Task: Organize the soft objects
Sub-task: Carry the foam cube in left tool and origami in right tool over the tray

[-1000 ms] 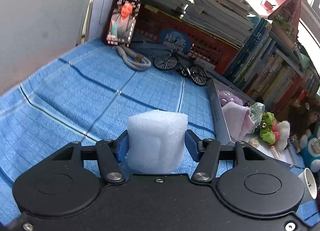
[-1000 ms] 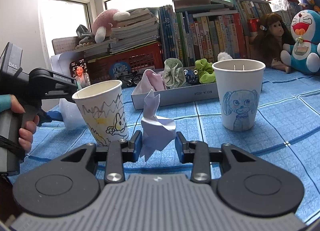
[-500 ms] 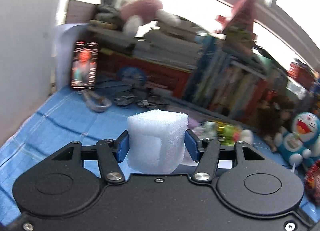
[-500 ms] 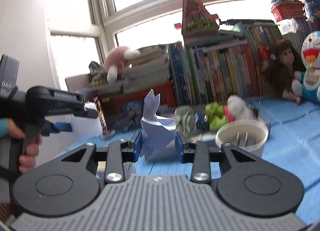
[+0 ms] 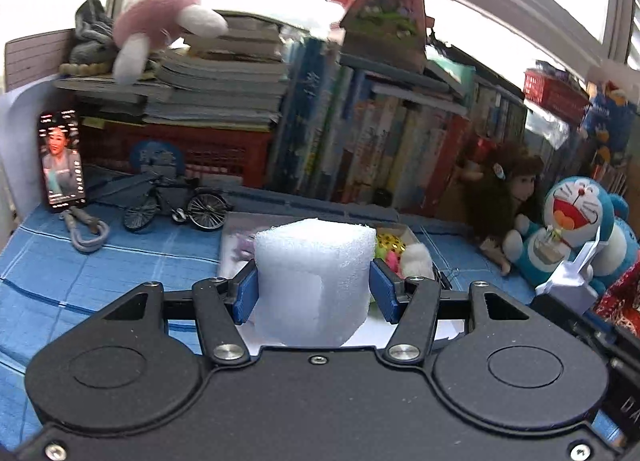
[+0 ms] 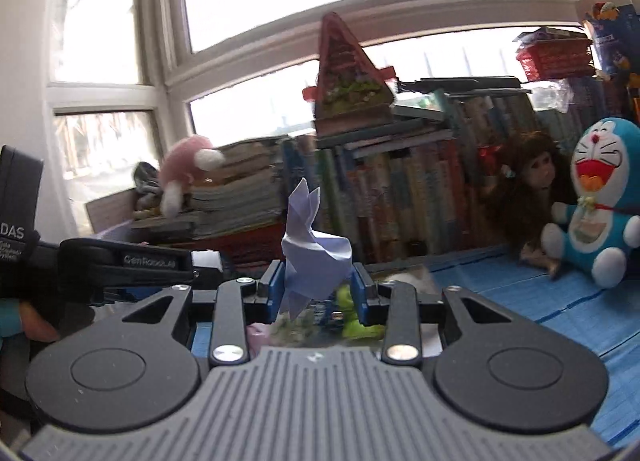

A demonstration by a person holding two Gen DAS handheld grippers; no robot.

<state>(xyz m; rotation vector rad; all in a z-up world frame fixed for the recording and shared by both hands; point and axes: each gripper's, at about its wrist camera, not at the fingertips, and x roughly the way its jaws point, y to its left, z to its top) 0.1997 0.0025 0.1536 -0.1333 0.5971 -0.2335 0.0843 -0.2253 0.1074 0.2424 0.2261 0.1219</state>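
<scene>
We see a white foam block (image 5: 314, 281) clamped between the blue pads of the left gripper (image 5: 314, 291), whose fingers (image 5: 245, 295) press on its two sides. The block stands upright and is held up over the near part of a shallow grey box (image 5: 236, 221) that lies on the blue tabletop (image 5: 100, 269). Inside the box, just to the right of the block, we make out a small pile of soft things: a yellow-green one (image 5: 387, 245) and a white fluffy one (image 5: 416, 257); the rest of the box is hidden behind the foam.

In the right wrist view we find a folded pale-lilac paper figure (image 6: 312, 249) gripped between the blue pads of the right gripper (image 6: 316, 287), its fingers (image 6: 274, 293) closed against its lower part, its pointed top standing upright. Below it, through the gap, we see a green soft thing (image 6: 352, 321) and a pink one (image 6: 258, 335); we cannot tell exactly how they lie. At the left edge of this view the left gripper's black body (image 6: 120, 261) reaches in, with the person's hand (image 6: 28, 321) on its handle.

Farther out on the tabletop we see a small model bicycle (image 5: 176, 205), a phone (image 5: 62, 161) propped upright with its screen lit, and a grey cord loop (image 5: 86, 231). To the right sit a brown-haired doll (image 5: 508, 197) and a blue cat plush (image 5: 576, 229), touching each other. Behind them stands a row of books (image 5: 380, 149), with a pink plush (image 5: 160, 21) on a stack at the left.
</scene>
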